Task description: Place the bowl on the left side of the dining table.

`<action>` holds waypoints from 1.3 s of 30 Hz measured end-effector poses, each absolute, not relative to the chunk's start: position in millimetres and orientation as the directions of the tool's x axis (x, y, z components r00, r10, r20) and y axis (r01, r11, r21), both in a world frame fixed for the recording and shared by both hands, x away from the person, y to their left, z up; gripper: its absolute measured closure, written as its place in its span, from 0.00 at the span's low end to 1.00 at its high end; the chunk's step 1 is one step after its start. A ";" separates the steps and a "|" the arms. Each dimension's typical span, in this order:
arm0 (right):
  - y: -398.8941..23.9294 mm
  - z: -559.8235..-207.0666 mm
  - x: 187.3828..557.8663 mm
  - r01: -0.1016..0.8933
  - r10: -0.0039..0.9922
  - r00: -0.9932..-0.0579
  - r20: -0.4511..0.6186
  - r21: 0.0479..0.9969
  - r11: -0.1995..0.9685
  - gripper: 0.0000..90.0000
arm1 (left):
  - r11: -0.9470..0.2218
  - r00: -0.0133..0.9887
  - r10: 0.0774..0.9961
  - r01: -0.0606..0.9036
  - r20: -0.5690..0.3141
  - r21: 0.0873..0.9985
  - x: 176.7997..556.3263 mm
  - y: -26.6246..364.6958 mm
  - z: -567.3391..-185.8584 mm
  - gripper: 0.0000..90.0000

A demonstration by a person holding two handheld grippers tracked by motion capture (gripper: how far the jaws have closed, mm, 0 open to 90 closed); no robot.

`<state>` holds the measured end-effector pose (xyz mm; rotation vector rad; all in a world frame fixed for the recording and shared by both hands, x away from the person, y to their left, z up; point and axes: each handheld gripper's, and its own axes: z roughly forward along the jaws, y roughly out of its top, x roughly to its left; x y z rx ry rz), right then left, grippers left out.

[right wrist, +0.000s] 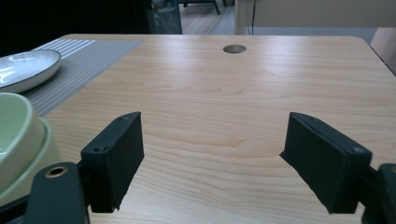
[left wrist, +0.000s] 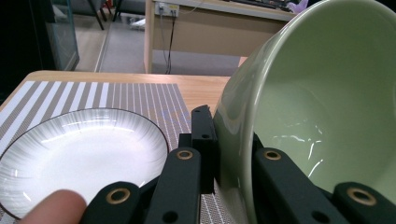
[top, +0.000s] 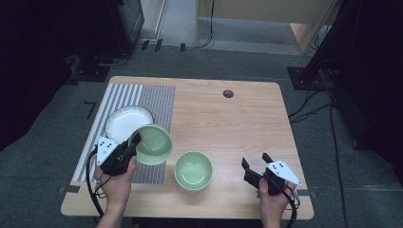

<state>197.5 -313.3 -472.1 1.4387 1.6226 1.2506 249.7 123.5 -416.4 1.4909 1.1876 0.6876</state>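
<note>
My left gripper (top: 134,142) is shut on the rim of a pale green bowl (top: 153,144), which hangs tilted over the striped placemat (top: 157,102). In the left gripper view the bowl's wall (left wrist: 322,107) sits pinched between the black jaws, its hollow facing right. A white ribbed plate (top: 124,122) lies on the mat just behind and left of it, and the same plate (left wrist: 79,154) shows below the jaws. A second green bowl (top: 193,170) stands upright on the bare wood near the front. My right gripper (top: 254,161) is open at the front right, nothing between its jaws.
The wooden table (top: 223,118) has a round cable hole (top: 228,93) near its far edge. In the right gripper view the second bowl's rim (right wrist: 18,135) sits at the left edge. Dark stands and cables surround the table on the floor.
</note>
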 end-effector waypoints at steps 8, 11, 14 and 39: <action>-328.7 -482.3 201.4 0.406 0.976 -0.172 0.135 0.912 -0.054 0.22 | 0.065 0.316 0.933 0.320 -0.172 0.945 252.0 130.0 -418.6 0.93; -333.9 -486.9 202.7 0.421 0.979 -0.159 0.130 0.906 -0.053 0.22 | 0.071 0.309 0.935 0.319 -0.175 0.945 252.7 131.8 -419.2 0.93; -338.2 -490.2 203.8 0.428 0.980 -0.149 0.131 0.902 -0.056 0.22 | 0.073 0.306 0.935 0.322 -0.177 0.944 253.2 133.3 -419.5 0.93; -381.5 -520.8 213.2 0.571 0.989 -0.015 0.145 0.814 -0.110 0.22 | 0.101 0.263 0.944 0.348 -0.201 0.932 259.6 149.0 -426.9 0.93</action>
